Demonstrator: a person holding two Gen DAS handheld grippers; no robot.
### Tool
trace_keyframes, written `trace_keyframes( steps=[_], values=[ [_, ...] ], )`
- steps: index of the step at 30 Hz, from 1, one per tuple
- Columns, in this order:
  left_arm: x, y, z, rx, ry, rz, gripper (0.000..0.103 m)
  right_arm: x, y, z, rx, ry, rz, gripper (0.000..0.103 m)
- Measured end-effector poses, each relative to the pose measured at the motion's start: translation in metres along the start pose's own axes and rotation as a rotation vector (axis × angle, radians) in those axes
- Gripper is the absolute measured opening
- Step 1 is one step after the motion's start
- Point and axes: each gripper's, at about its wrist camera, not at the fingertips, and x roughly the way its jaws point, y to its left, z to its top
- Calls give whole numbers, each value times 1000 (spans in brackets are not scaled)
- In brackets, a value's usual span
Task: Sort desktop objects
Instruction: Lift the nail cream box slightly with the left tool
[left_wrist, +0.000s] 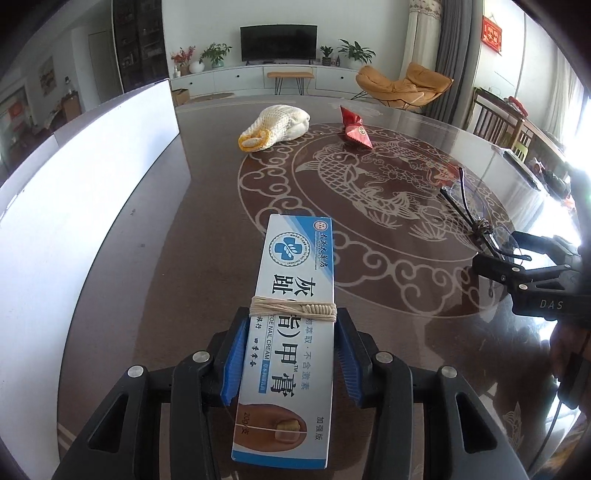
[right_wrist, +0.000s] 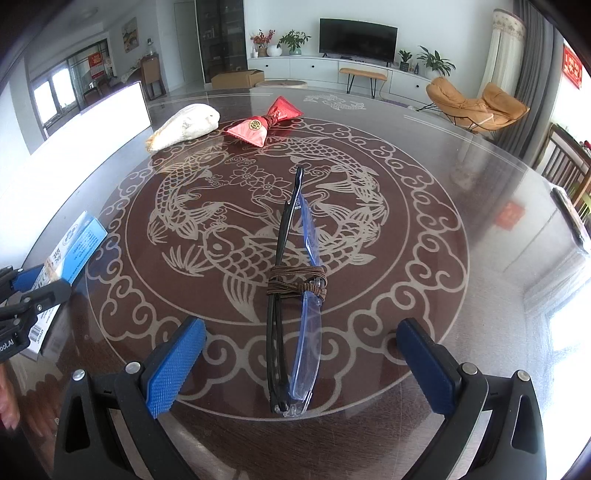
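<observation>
My left gripper (left_wrist: 291, 332) is shut on a blue and white nail cream box (left_wrist: 291, 295) bound with pale string, held above the table. The box also shows at the left of the right wrist view (right_wrist: 77, 247). My right gripper (right_wrist: 301, 354) is open, its blue pads on either side of folded black glasses (right_wrist: 295, 295) tied with brown cord, lying on the table. The glasses and right gripper (left_wrist: 517, 266) show at the right of the left wrist view. A knitted cream glove (left_wrist: 277, 125) and a red pouch (left_wrist: 354, 127) lie at the far side.
The round dark table (right_wrist: 461, 184) has a fish pattern under glass. A white board (left_wrist: 92, 177) stands along the left edge. Chairs (right_wrist: 565, 166) stand beyond the right rim.
</observation>
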Motion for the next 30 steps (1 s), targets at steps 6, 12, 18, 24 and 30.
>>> trace_keyframes(
  steps=[6, 12, 18, 24, 30],
  values=[
    [10, -4, 2, 17, 32, 13, 92, 0, 0, 0, 0, 0, 0, 103],
    [14, -9, 4, 32, 51, 3, 103, 0, 0, 0, 0, 0, 0, 103],
    [14, -9, 4, 31, 51, 3, 103, 0, 0, 0, 0, 0, 0, 103],
    [14, -8, 4, 31, 51, 3, 103, 0, 0, 0, 0, 0, 0, 103],
    [14, -9, 4, 31, 51, 3, 103, 0, 0, 0, 0, 0, 0, 103]
  ],
)
